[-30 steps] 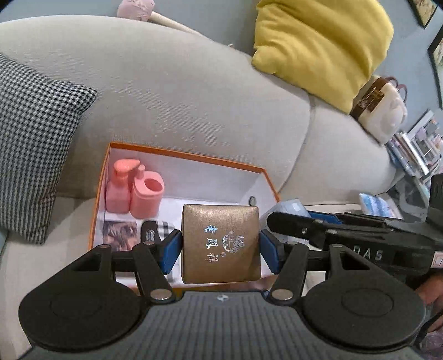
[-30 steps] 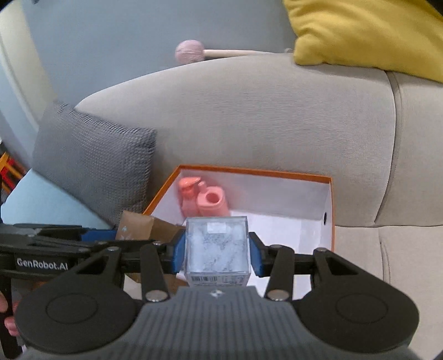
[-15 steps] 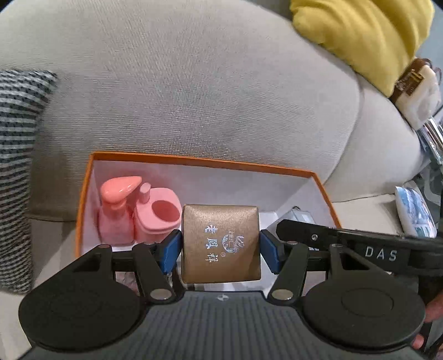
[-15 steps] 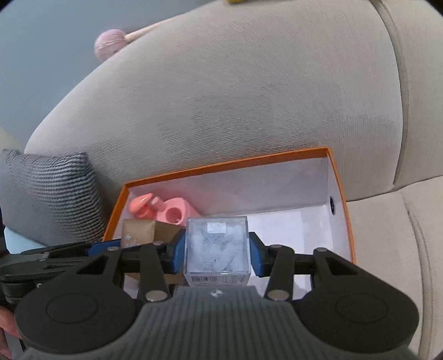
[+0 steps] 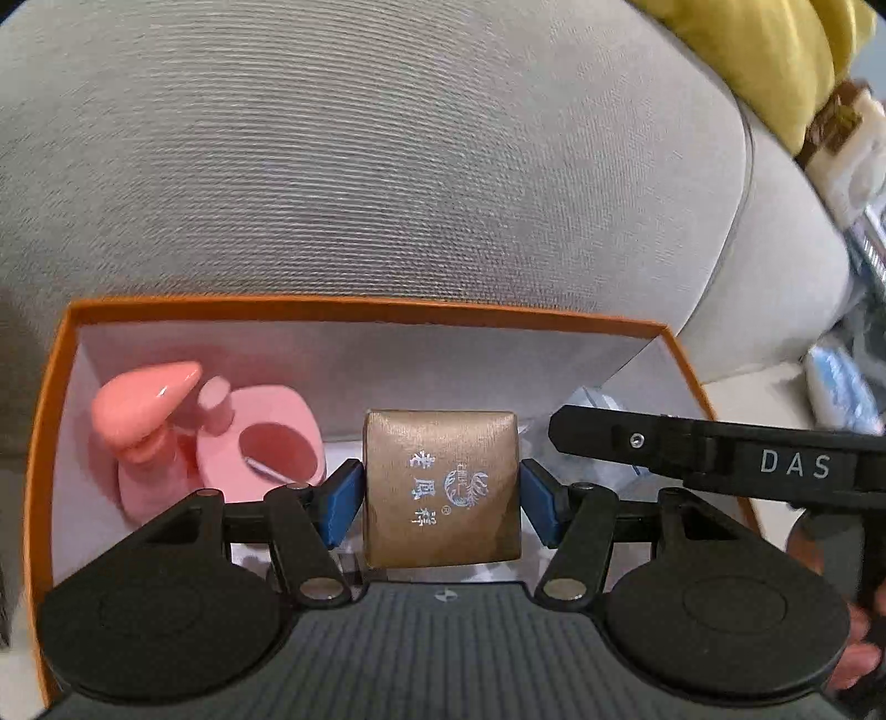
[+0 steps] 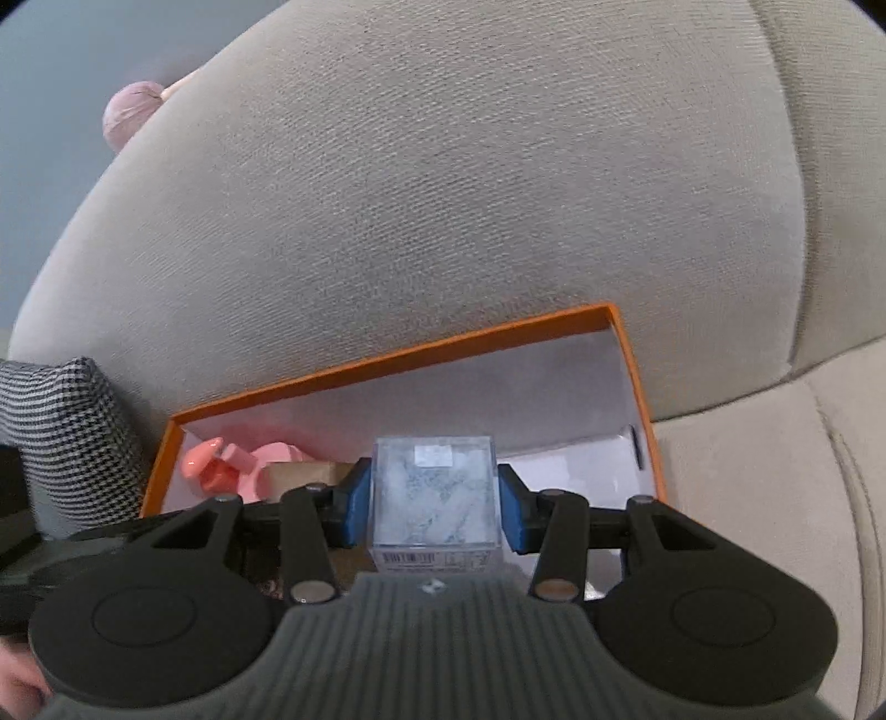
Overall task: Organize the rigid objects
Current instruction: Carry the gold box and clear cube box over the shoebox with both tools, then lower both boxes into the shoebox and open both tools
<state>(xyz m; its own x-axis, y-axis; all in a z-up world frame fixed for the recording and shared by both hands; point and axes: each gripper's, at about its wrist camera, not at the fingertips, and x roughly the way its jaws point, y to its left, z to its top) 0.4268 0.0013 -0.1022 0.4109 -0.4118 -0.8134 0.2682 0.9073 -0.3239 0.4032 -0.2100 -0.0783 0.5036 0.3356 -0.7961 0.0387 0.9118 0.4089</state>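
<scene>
My left gripper (image 5: 441, 501) is shut on a gold-brown box (image 5: 441, 487) with silver characters, held inside the open orange box (image 5: 354, 310) with a white lining. A pink pump bottle (image 5: 144, 421) and a pink holder (image 5: 266, 443) stand at the box's back left. My right gripper (image 6: 433, 507) is shut on a clear cube of white cotton (image 6: 433, 498), held over the same orange box (image 6: 398, 354). The right gripper's black body (image 5: 720, 454) crosses the left wrist view. The gold-brown box (image 6: 302, 476) also shows in the right wrist view.
The orange box sits on a beige sofa seat (image 6: 775, 471) against the grey backrest (image 5: 387, 166). A houndstooth cushion (image 6: 61, 421) lies left of the box. A yellow cushion (image 5: 775, 50) and a blue-white packet (image 5: 836, 382) are at the right.
Both grippers have moved forward and down into the orange box with their loads; the box and the pink items now look larger and nearer.
</scene>
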